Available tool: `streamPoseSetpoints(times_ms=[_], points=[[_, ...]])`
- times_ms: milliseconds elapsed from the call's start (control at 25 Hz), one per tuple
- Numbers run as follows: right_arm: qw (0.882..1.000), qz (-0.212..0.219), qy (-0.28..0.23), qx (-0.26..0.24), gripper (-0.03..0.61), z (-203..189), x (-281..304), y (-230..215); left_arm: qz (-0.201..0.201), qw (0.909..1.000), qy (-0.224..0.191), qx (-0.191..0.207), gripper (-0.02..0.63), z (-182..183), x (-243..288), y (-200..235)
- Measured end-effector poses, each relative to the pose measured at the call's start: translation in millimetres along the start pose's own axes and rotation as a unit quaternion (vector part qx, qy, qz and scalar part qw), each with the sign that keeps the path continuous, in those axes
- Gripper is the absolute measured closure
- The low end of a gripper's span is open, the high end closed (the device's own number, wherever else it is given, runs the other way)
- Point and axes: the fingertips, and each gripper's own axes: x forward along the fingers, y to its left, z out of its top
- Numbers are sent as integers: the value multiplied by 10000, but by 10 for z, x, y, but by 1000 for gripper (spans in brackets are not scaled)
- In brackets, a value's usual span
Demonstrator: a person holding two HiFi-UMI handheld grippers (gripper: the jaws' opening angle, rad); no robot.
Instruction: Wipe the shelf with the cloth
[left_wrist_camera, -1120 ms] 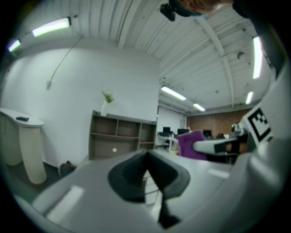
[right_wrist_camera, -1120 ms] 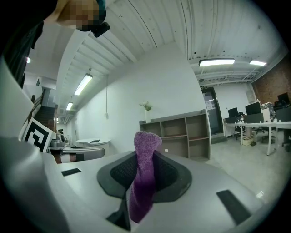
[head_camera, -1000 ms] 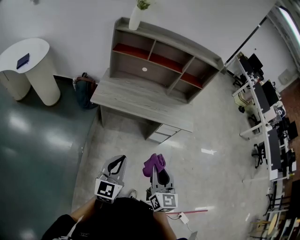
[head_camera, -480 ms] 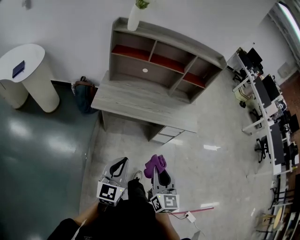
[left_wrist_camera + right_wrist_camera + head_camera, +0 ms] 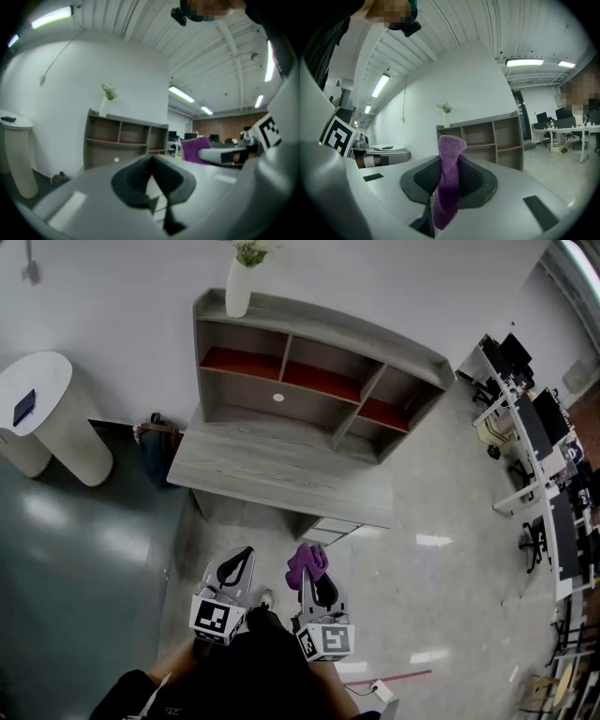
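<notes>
A grey wooden shelf unit [image 5: 309, 381] with red-backed cubbies stands on a desk [image 5: 272, 470] against the white wall, some way ahead of me. My right gripper [image 5: 316, 583] is shut on a purple cloth [image 5: 307, 563], which sticks up between its jaws [image 5: 449, 180]. The left gripper [image 5: 234, 568] is shut with nothing in it [image 5: 150, 180]. Both grippers hang low in front of my body, well short of the desk. The shelf unit [image 5: 487, 140] also shows in the right gripper view and, as the shelf unit [image 5: 124, 140], in the left gripper view.
A white vase with a plant [image 5: 239, 282] stands on the shelf's top left. A white round table [image 5: 42, 418] stands to the left, a dark bag [image 5: 155, 442] beside the desk. Office desks with monitors [image 5: 534, 446] line the right. A red stick [image 5: 398, 677] lies on the floor.
The view has advanced toward the desk and shelf, which now sit larger and lower in the head view. Both grippers keep their pose, the cloth still held.
</notes>
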Motion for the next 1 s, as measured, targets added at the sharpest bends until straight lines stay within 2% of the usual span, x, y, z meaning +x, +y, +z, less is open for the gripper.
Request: streamPoseSetpoints(times_ms=[240,560,800,1000], points=[[9999,115,-61,69,502,185,539,-563,70,10000,-38,-8,609,207,784,26],[9997,248,-24,33,502,287,1104,-1031,227,9997,29,-42,609,300,1390,155],[9999,118,13,117,502,258,1631,-1212,188,9998,13,-13,609,377,1857,492],[9996,-272,-23,74,502,363,2200,-1352,-90,9999,-60,57,609,429,2363,926]])
